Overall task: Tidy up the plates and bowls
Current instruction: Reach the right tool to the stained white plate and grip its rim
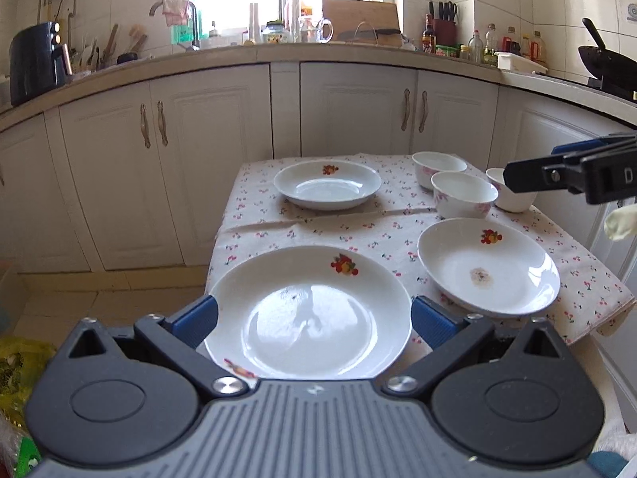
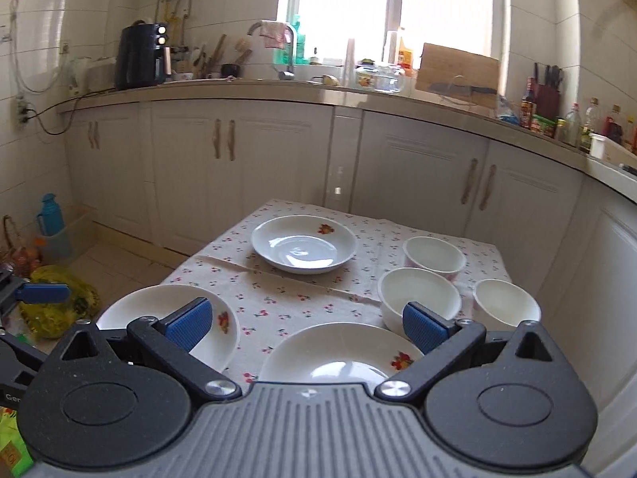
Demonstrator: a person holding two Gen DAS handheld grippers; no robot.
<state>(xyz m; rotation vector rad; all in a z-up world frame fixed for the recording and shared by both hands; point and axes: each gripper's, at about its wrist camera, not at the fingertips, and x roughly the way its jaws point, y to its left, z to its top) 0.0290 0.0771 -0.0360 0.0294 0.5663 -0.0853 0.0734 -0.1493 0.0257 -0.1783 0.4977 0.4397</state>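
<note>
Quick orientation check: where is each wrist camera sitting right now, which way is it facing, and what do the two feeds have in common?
Left wrist: low at the table's near-left edge, facing the window; its open left hand-held gripper straddles the near-left plate; the right hand-held gripper juts in at right.
Right wrist: above the near-right plate, facing the window, angled slightly left; its fingers spread open; a blue pad of the left gripper shows at far left.
Shared: far plate, three bowls, cherry-print tablecloth, counter.
</note>
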